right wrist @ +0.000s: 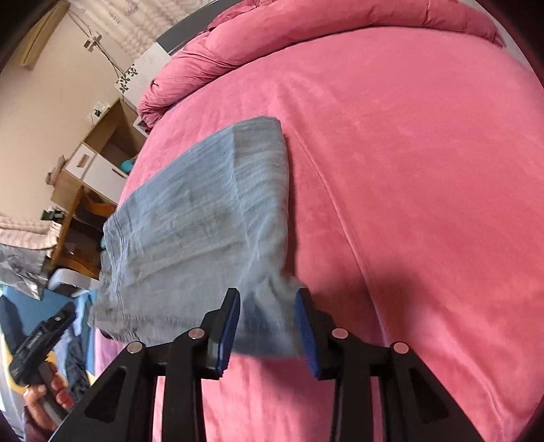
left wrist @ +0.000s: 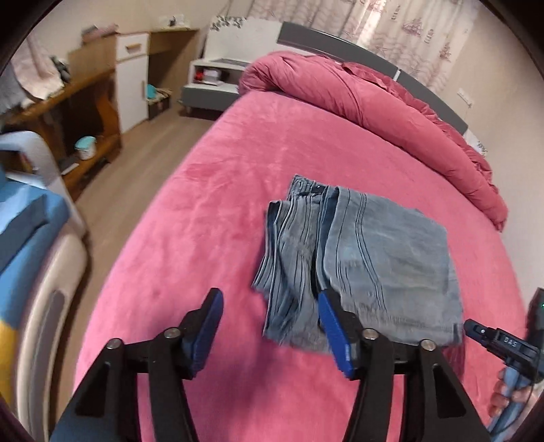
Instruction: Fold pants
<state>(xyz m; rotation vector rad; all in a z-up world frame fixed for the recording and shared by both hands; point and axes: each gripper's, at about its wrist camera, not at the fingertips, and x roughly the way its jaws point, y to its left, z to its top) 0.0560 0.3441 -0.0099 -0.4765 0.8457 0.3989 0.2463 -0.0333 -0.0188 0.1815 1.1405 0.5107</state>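
One pair of pale blue denim pants [left wrist: 360, 261] — folded into a compact, roughly rectangular bundle, lying flat on the pink plush bed cover [left wrist: 238, 190] toward the near side of the bed. In the left wrist view the stacked layers show as a ridged edge on the bundle's left side, with a dark seam running down between two folded sections; the waistband end lies at the far edge. In the right wrist view the same bundle [right wrist: 204, 217] appears as a smooth top panel with a stitched hem along its left edge.

Left tongs [left wrist: 268, 326] — parted, blue pads facing each other across bare bed cover and the bundle's near left corner; the right-hand pad overlaps the denim in the picture, but whether it touches cannot be told. Nothing is gripped.

Right tongs [right wrist: 267, 328] — moderately parted, the bundle's near corner lying between the blue pads in the picture; the cloth does not look pinched, and contact cannot be told through the blur. The same tool [left wrist: 499, 343] shows at the right edge of the left wrist view, held by a hand [left wrist: 510, 397].

Surroundings — a rolled crimson duvet [left wrist: 374, 102] along the far side of the bed, a grey headboard [left wrist: 340, 42] behind it, patterned curtains [left wrist: 391, 27], a white nightstand [left wrist: 210, 81], wooden shelving [left wrist: 85, 102] over wood flooring.
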